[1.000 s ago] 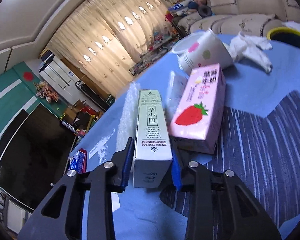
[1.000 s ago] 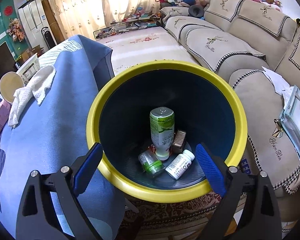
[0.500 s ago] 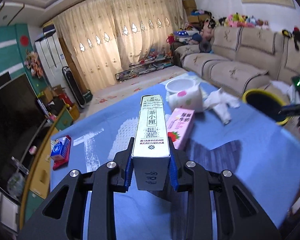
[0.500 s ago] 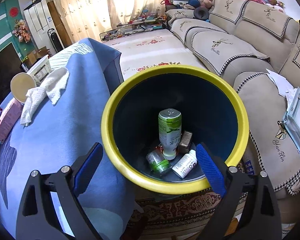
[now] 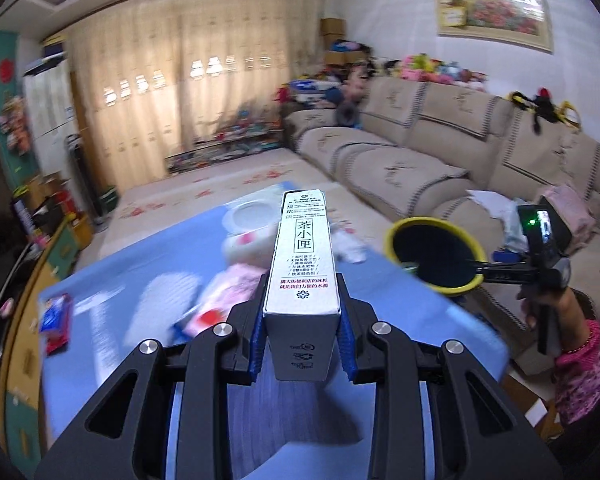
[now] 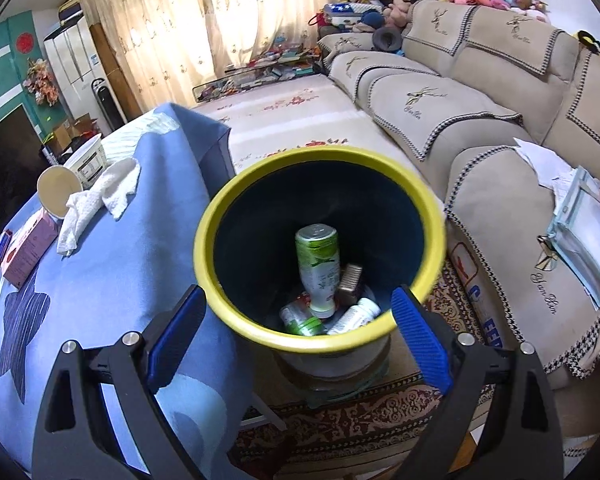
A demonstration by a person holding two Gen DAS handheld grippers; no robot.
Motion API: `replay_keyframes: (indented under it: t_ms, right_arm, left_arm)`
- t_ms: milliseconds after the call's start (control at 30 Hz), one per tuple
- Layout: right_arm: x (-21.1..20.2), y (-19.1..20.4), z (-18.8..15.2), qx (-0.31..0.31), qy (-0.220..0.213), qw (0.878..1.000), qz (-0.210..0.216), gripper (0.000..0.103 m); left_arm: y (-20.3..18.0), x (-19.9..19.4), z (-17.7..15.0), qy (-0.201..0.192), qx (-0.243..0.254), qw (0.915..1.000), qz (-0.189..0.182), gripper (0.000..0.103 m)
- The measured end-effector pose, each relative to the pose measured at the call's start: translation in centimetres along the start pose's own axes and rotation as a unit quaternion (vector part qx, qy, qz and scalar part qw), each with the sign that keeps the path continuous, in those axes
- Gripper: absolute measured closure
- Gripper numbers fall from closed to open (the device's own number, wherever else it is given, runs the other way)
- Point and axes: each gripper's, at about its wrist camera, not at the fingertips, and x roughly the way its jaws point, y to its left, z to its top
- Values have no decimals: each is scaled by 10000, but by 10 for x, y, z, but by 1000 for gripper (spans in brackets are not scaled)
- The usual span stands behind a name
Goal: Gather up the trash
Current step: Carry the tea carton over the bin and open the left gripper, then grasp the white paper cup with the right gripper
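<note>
Bin (image 6: 320,168) mouth open; bottles (image 6: 318,268) only at bottom.

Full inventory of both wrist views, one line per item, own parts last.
tea carton: 1, white-grey, clamped in left gripper above the table
trash bin: 1, yellow rim, dark inside, beside the table
bottles in bin: 3, green-white and white, at bin bottom
small brown item: 1, in bin, unclear what
pink carton: 1, on blue tablecloth
paper cup: 1, white, lying on its side
white tub: 1, behind cup
tissue: 1, white, crumpled, on table
sofa: 1, beige, papers on it
left gripper: jaws shut on carton
right gripper: jaws open, empty, over bin
</note>
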Motion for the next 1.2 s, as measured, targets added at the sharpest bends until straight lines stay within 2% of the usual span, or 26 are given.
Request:
replay_keyframes:
  t_ms: [167, 333, 533, 800, 900, 967, 1067, 1200]
  right_arm:
    - [-20, -25, -1, 170, -234, 9994, -203, 14]
    - [-29, -55, -4, 441, -322, 9980, -315, 14]
    - [-27, -90, -11, 754, -246, 9960, -418, 14]
    - [-26, -123, -19, 1066, -180, 9929, -494, 14]
    - [-25, -131, -21, 1145, -156, 9921, -484, 14]
    - [-24, -134, -22, 1164, -143, 9920, -475, 14]
    - [-24, -135, -23, 1175, -136, 9920, -440, 14]
    - [-23, -125, -22, 1110, -118, 9931, -353, 14]
  left_arm:
    - [-50, 48, 23, 146, 245, 9976, -634, 73]
    - [-92, 126, 44, 599, 310, 9902, -1219, 73]
    - [-151, 208, 55, 1082, 569, 9798, -1580, 73]
    - [-212, 288, 61, 1510, 792, 9703, -1719, 73]
    - [-225, 304, 61, 1601, 818, 9712, -1560, 71]
    - [-227, 307, 64, 1555, 778, 9737, -1472, 55]
    - [-220, 297, 69, 1353, 694, 9790, -1361, 41]
    - [-195, 260, 71, 962, 472, 9862, -1260, 34]
